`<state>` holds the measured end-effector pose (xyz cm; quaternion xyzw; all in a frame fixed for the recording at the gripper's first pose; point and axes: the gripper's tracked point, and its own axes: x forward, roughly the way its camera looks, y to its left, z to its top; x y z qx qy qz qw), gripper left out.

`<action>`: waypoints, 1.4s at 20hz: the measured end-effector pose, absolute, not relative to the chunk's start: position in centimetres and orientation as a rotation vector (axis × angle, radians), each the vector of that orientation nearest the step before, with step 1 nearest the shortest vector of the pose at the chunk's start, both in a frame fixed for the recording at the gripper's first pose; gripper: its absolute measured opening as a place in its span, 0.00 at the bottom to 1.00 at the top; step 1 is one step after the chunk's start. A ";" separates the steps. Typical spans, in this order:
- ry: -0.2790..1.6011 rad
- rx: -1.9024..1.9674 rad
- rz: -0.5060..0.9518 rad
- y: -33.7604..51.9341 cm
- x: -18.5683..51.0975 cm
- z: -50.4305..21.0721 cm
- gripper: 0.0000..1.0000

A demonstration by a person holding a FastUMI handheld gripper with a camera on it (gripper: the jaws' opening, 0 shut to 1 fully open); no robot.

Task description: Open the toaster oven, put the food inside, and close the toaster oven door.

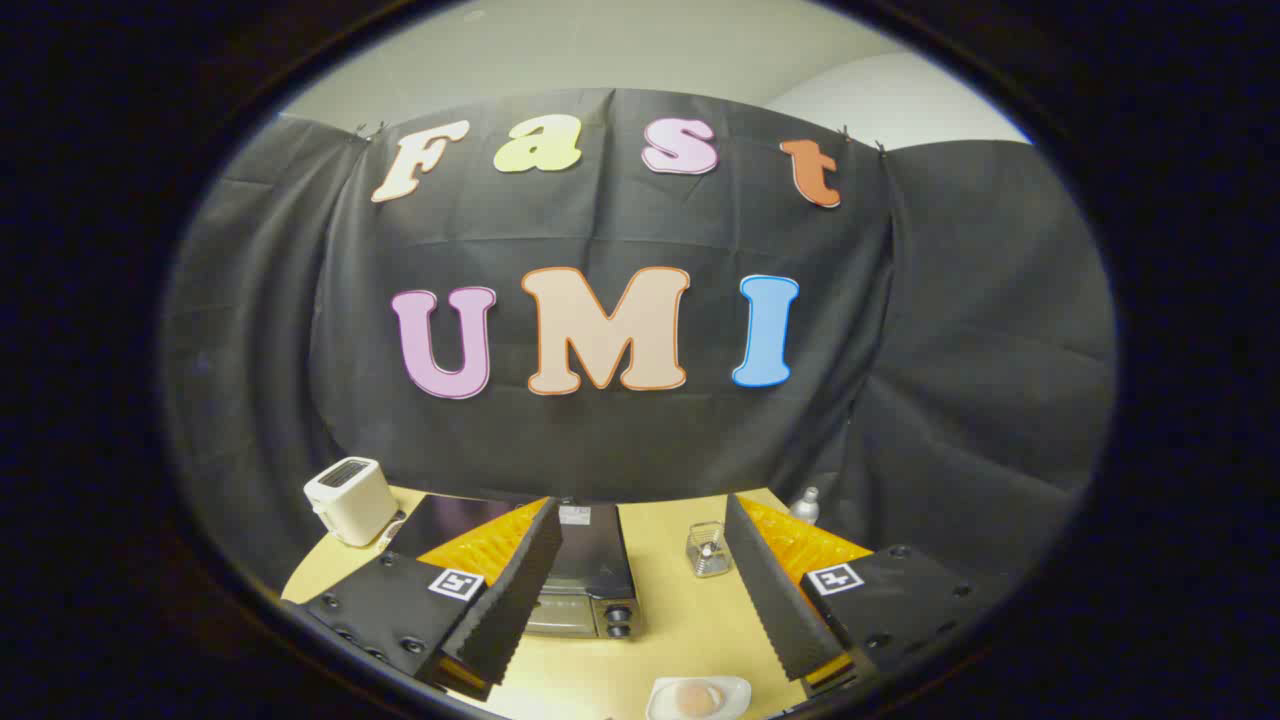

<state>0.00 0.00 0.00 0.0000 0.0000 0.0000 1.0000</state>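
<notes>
Black ribbed fingers (640,600) spread wide, empty, held high above the pale wooden table (680,610). Dark toaster oven (590,580), door shut, sits beyond the left finger; food in white dish (698,697) lies between them, likely staged for pickup.

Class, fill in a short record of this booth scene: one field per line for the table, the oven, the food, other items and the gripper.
Table: pale yellow wooden tabletop
Oven: black and silver toaster oven, door appears shut, partly behind one finger
Food: light brown round bun in a white dish, between the fingers, nearest the camera
Other items: white pop-up toaster; small clear glass jar; small silver bottle
Gripper: fingers open, holding nothing, above the table
</notes>
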 end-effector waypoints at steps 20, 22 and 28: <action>0.043 0.005 -0.009 7.7 2.5 -1.2 1.00; 0.050 0.005 -0.019 8.4 3.2 -2.1 1.00; 0.055 0.008 -0.016 11.5 5.4 -7.3 1.00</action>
